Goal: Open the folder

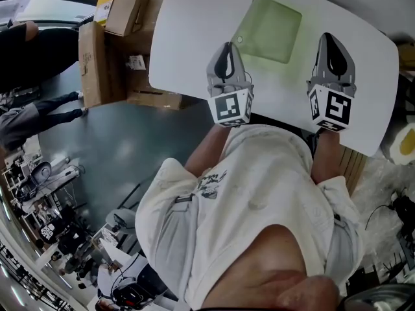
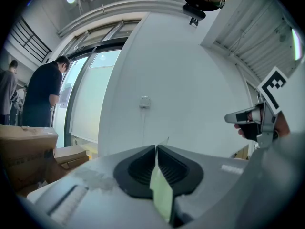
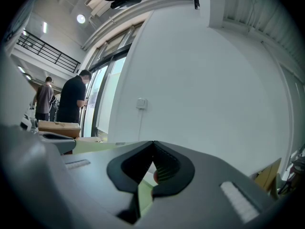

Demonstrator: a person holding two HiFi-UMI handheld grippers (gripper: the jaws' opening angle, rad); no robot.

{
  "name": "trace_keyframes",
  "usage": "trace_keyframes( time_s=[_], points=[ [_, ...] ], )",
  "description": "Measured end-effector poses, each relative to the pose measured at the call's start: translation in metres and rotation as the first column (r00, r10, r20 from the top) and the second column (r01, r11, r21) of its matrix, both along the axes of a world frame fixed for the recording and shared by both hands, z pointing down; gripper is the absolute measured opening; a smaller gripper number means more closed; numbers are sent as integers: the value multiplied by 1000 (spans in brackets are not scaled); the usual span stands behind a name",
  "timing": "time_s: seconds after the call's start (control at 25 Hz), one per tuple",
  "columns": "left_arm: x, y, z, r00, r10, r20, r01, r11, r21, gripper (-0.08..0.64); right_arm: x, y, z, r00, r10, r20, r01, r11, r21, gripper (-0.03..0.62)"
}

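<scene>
Left claw (image 2: 156,149) is clenched on a thin edge of the one translucent pale green plastic folder (image 1: 271,26), which lies on the white surface (image 1: 188,37), mostly between the two claws. Right claw (image 3: 152,145) has its tips pressed together; something green shows in the gap behind them, hard to identify. At least three brown cardboard boxes (image 1: 123,11) stand beside the surface, contents hidden.

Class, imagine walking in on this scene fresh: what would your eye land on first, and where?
The pale green folder lying on the white table stands out first, near the table's middle. Then come the two grippers with black-and-white marker cubes at the near edge: the left gripper shut on the folder's edge, the right gripper, jaws together, just right of it.
</scene>
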State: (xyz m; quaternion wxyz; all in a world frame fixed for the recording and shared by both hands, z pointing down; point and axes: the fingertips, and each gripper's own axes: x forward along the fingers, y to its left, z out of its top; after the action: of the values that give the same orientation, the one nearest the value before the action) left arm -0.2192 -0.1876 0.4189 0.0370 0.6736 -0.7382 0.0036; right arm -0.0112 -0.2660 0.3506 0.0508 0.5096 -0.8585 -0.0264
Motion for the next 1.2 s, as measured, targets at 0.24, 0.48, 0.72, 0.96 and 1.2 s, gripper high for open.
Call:
trace_keyframes(
  time_s=[0.24,0.48,0.72,0.96,1.2],
  points=[
    [3,-3,-2,1000,6,-2,-6,1000,7,21,3,-2,2,1000,7,0,-7,1000,0,2],
    [12,-1,-12,999,20,47,-23,998,55,21,6,-1,3,1000,15,-2,-15,1000,1,2],
    [19,-6,-25,999,20,46,-23,996,83,21,11,0,1,1000,21,-7,-21,1000,0,2],
    [20,-9,-25,999,20,42,-23,996,81,21,16,-3,1,1000,29,5,-29,1000,4,2],
    [20,-10,-23,999,29,45,-32,996,78,20,15,-3,1,999,35,8,-35,999,4,2]
  ],
)
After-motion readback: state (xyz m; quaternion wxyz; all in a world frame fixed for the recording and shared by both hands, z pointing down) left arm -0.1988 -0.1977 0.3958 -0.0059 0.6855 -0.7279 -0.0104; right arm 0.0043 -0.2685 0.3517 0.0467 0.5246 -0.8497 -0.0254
